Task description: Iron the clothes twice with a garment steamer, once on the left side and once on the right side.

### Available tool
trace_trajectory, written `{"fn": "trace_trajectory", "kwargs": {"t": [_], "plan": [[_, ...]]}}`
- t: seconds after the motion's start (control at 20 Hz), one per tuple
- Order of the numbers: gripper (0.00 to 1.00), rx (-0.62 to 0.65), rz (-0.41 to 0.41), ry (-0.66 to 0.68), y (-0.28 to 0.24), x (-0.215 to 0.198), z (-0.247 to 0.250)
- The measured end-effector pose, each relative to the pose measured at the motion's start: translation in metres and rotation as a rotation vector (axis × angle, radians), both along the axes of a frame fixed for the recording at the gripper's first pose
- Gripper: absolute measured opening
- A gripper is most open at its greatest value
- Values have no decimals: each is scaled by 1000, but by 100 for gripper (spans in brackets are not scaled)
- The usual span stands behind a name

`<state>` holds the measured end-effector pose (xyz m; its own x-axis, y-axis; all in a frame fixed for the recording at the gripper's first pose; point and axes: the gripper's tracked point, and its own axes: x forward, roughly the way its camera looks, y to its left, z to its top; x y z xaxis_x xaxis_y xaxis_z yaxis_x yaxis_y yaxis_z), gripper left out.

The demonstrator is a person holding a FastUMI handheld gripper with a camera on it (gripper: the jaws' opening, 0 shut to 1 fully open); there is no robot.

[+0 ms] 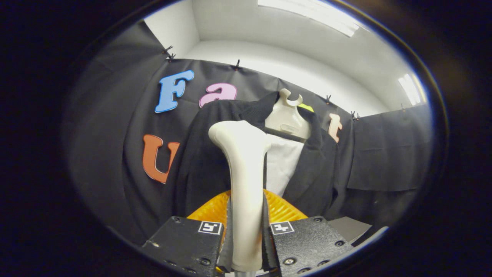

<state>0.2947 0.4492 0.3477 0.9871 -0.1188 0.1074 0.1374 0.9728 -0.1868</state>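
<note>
Both tool [246, 231] fingers clamped on steamer [244, 173], facing jacket [203, 161].

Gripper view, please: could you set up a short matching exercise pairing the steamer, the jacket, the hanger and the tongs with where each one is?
Things:
1. steamer
2. jacket
3. hanger
4. tongs

Places or states:
A. hung on the hanger, against the booth wall
B. shut on the steamer's handle
C. upright between the fingers, head near the jacket
D. inside the jacket's collar

Pairs: 1-C, 2-A, 3-D, 4-B
</note>
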Motion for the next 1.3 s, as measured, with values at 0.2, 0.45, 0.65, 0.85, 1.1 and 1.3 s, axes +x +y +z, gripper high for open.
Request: {"fn": "trace_trajectory", "kwargs": {"t": [0.2, 0.45, 0.65, 0.85, 1.1, 1.3], "plan": [[33, 13, 5, 81, -5, -8, -46], [33, 9, 16, 174, -9, -20, -101], [33, -12, 25, 231, -9, -32, -137], [33, -11, 24, 295, -9, -40, -173], [33, -23, 24, 407, -8, -55, -234], [33, -50, 44, 501, -4, -64, -286]]}}
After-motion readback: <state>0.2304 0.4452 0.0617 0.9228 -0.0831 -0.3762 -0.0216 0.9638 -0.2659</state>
